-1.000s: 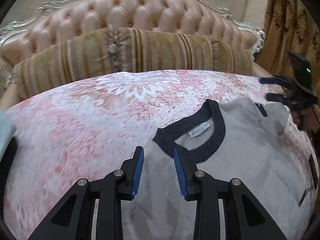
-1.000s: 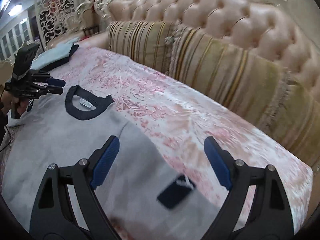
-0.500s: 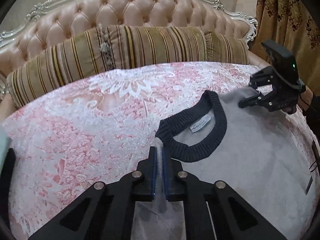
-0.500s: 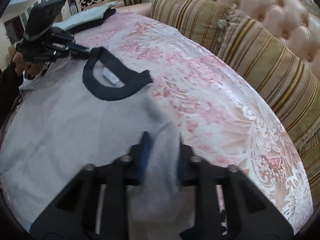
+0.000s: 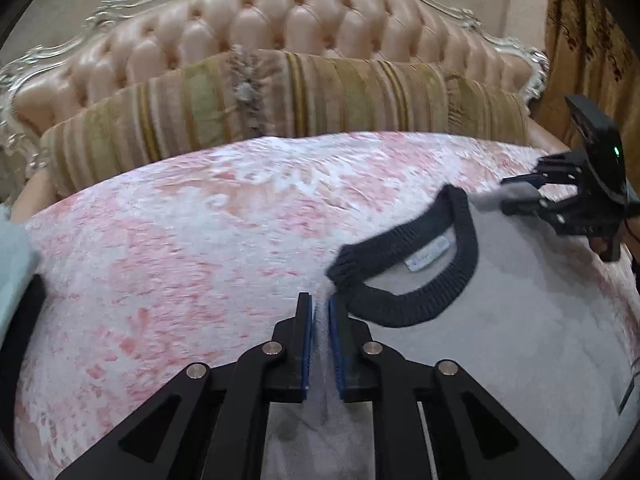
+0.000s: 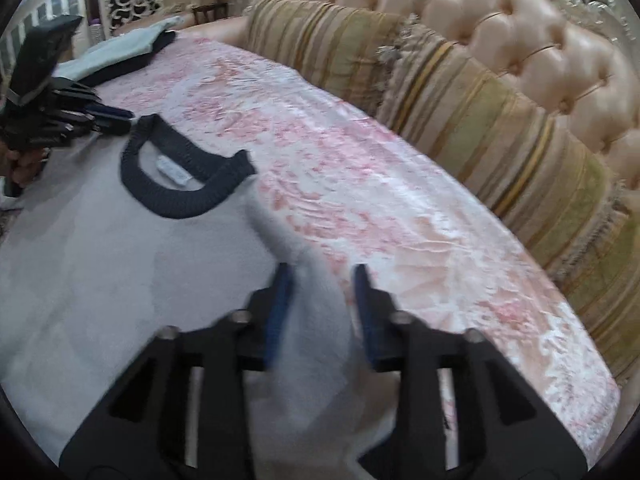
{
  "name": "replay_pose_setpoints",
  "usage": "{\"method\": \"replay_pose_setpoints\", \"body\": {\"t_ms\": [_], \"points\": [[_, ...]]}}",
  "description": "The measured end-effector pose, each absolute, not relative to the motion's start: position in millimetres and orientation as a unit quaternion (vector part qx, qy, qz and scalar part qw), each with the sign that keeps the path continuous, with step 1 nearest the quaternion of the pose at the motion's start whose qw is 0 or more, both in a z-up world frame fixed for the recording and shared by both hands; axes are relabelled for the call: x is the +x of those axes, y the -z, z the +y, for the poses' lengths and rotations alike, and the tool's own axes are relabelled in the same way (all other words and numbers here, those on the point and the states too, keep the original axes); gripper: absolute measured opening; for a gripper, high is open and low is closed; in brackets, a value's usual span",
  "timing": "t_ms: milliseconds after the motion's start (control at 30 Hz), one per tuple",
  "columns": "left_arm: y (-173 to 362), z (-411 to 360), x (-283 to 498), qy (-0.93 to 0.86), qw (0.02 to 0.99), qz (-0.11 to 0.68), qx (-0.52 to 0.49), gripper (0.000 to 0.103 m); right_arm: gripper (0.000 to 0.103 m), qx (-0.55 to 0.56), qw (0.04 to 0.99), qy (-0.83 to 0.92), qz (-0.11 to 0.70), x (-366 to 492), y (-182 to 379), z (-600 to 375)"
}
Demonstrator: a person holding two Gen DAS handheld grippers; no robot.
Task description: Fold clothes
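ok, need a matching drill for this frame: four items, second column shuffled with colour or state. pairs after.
Items
1. collar
2. left gripper
3. cover
4. bolster

Colour or state
A. striped green and gold, leaning on the sofa back
B. dark ribbed knit, label inside
C. pink and white pattern, under the sweater
D. shut on grey fabric beside the neckline

Pairs: 1-B, 2-D, 3-C, 4-A
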State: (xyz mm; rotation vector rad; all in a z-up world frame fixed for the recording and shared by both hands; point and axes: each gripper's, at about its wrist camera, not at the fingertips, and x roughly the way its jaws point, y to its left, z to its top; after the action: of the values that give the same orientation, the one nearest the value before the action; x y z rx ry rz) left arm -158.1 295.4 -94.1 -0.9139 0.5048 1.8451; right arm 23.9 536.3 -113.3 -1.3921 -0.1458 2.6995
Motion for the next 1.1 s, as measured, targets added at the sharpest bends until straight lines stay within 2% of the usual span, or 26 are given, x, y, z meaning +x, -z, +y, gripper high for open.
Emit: {"method": "replay_pose_setpoints", "body": {"t_ms": [33,200,300,467,567,700,833,900,1067,1100], "points": [[89,289,-160,-0.767,0.480,0.201,-0.376,0.027,0.057,-0.455,0.063,-0.887,-0.050,26,111,539],[58,238,-143,-0.820,0.415,0.186,-0.347,0.029,0.065,-0.417,0.115,-0.901,-0.038,53,81,545],[53,217,-118,-0.831,0.401,0.179,-0.341,0.033,0.089,-0.394,0.137,-0.907,-0.056,63,69,536],[88,215,-93,-0.829,0.364,0.195,-0.376,0.029,0.089,-0.393,0.207,-0.894,-0.055,63,71,544],[108,215,-85,-0.818,0.366,0.208,-0.393,0.027,0.089,-0.391,0.165,-0.905,0.006,81,68,539],[109,207,-81,-0.834,0.343,0.201,-0.383,0.030,0.089,-0.409,0.128,-0.901,-0.060,90,90,495],[107,196,-72,-0.851,0.304,0.211,-0.372,0.030,0.087,-0.437,0.174,-0.881,-0.054,88,117,506],[108,190,-71,-0.856,0.291,0.215,-0.370,0.030,0.087,-0.430,0.179,-0.884,-0.030,98,119,517],[107,184,-66,-0.864,0.266,0.222,-0.365,0.030,0.087,-0.420,0.237,-0.874,-0.061,108,112,518],[107,183,-65,-0.866,0.261,0.223,-0.363,0.030,0.087,-0.416,0.241,-0.876,-0.045,111,109,521]]}}
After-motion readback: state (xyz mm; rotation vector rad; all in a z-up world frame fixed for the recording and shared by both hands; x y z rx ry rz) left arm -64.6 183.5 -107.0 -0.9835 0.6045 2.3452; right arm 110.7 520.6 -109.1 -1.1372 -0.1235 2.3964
